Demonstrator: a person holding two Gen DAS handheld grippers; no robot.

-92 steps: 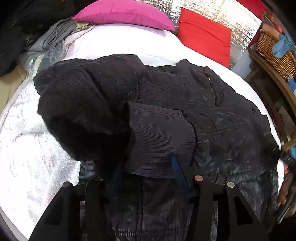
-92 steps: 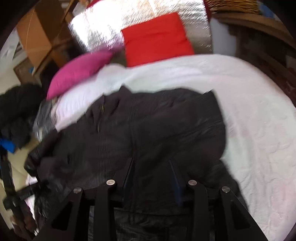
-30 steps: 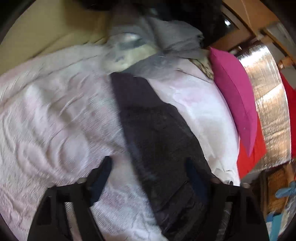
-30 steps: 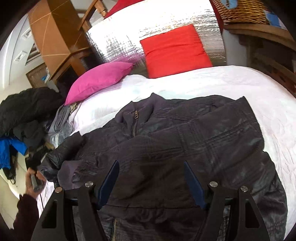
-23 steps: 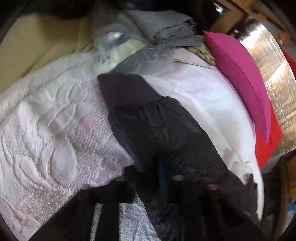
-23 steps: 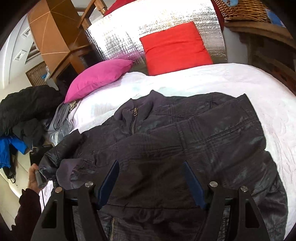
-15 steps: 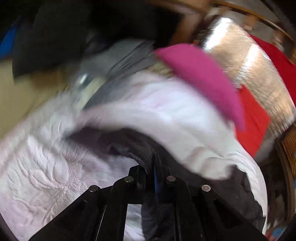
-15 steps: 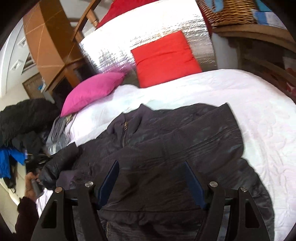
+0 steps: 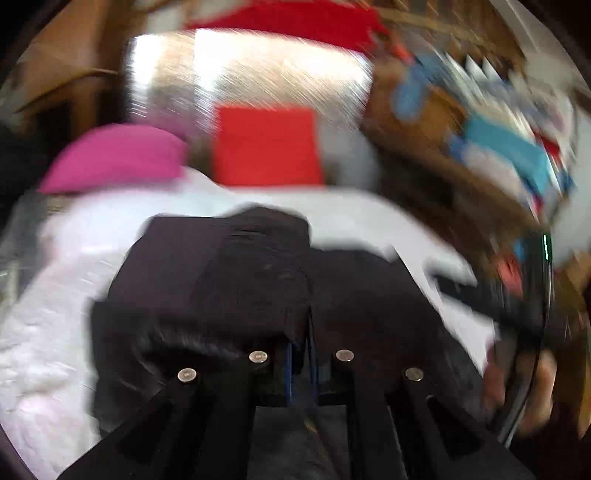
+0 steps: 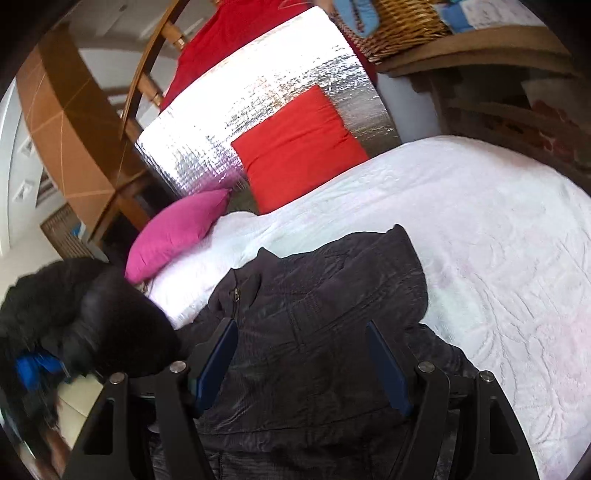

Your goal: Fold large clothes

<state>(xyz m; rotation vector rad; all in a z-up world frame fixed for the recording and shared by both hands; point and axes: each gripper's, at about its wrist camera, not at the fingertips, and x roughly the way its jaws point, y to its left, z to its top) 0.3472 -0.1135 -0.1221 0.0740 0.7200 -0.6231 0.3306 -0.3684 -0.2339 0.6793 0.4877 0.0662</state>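
A large black quilted jacket (image 10: 317, 306) lies on the white bed (image 10: 498, 236), zip and collar toward the pillows. My right gripper (image 10: 301, 362) is open and empty, hovering over the jacket's body. In the blurred left wrist view, my left gripper (image 9: 301, 350) is shut on the jacket's sleeve (image 9: 236, 280) and holds it lifted above the jacket. The lifted sleeve also shows as a dark bulk at the left of the right wrist view (image 10: 107, 325).
A pink pillow (image 10: 177, 232) and a red pillow (image 10: 299, 147) lean on a silver foil panel (image 10: 258, 96) at the head of the bed. A wicker basket (image 10: 399, 22) sits on a wooden shelf at right. Dark clothes pile at left.
My left gripper closed on the sleeve at the bed's left side, lifted it and swung it over the jacket. My right gripper stayed open and drifted lower and left over the jacket.
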